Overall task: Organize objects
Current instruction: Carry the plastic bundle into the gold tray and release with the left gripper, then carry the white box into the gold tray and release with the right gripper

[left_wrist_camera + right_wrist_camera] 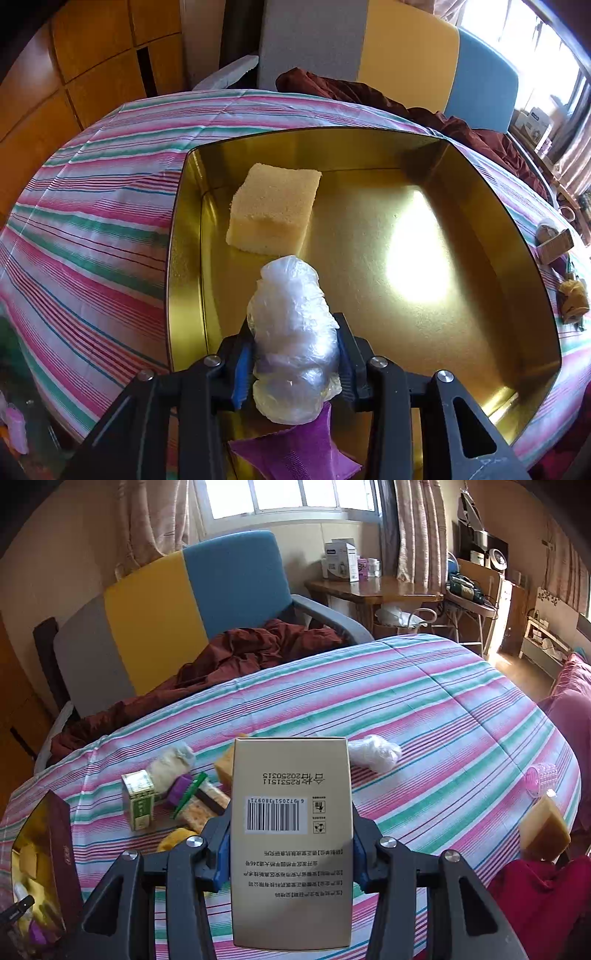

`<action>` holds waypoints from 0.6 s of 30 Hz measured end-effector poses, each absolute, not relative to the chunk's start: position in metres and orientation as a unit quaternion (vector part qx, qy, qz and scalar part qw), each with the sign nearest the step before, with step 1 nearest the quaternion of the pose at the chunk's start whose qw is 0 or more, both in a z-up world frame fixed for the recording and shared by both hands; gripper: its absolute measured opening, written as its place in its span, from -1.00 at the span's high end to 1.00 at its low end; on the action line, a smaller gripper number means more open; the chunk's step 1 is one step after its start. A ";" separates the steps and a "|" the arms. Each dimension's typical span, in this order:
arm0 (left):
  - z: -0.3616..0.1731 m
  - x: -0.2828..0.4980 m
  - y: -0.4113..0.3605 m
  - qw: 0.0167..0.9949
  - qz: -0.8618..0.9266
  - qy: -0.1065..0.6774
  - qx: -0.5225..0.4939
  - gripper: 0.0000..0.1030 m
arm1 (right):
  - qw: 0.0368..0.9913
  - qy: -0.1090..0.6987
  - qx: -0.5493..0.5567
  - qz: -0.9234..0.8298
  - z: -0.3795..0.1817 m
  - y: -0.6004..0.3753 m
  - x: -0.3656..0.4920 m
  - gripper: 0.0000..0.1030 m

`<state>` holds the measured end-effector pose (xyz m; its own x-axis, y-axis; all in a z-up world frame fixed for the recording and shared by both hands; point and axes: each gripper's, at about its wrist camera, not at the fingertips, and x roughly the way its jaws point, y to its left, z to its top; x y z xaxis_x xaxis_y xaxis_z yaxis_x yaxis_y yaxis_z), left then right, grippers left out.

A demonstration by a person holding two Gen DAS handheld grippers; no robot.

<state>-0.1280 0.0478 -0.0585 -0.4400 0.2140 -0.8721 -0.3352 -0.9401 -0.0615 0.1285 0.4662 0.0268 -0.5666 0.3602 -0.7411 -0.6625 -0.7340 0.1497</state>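
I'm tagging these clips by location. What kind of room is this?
Probably a lived-in bedroom or bed-sitting room: a striped bedsheet covers the work surface, a curtained window sits behind a tricolour armchair, and a cluttered wooden desk stands nearby.

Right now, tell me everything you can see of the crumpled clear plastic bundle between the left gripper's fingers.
The crumpled clear plastic bundle is a translucent, whitish wad of thin film, wrinkled and glossy, elongated and standing roughly upright. It sits between the blue-padded fingers of the left gripper, over the gold metal box, just short of the yellow sponge block. A purple cloth piece lies under its lower end.
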 end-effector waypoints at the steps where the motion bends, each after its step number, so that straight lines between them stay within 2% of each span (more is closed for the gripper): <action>1: -0.058 -0.127 0.047 0.163 0.848 0.060 -0.501 0.15 | 0.285 0.208 -0.360 0.864 0.030 0.458 0.123 0.05; 4: -0.052 -0.123 0.044 0.166 0.854 0.054 -0.491 0.06 | 0.235 0.189 -0.365 0.881 0.044 0.426 0.102 0.05; 12: -0.017 -0.104 0.012 0.153 0.886 0.006 -0.438 0.05 | 0.038 0.118 -0.384 0.915 0.082 0.290 0.030 0.05; 18: 0.000 -0.086 -0.023 0.130 0.902 -0.023 -0.411 -0.01 | -0.092 0.049 -0.439 0.893 0.064 0.164 -0.022 0.05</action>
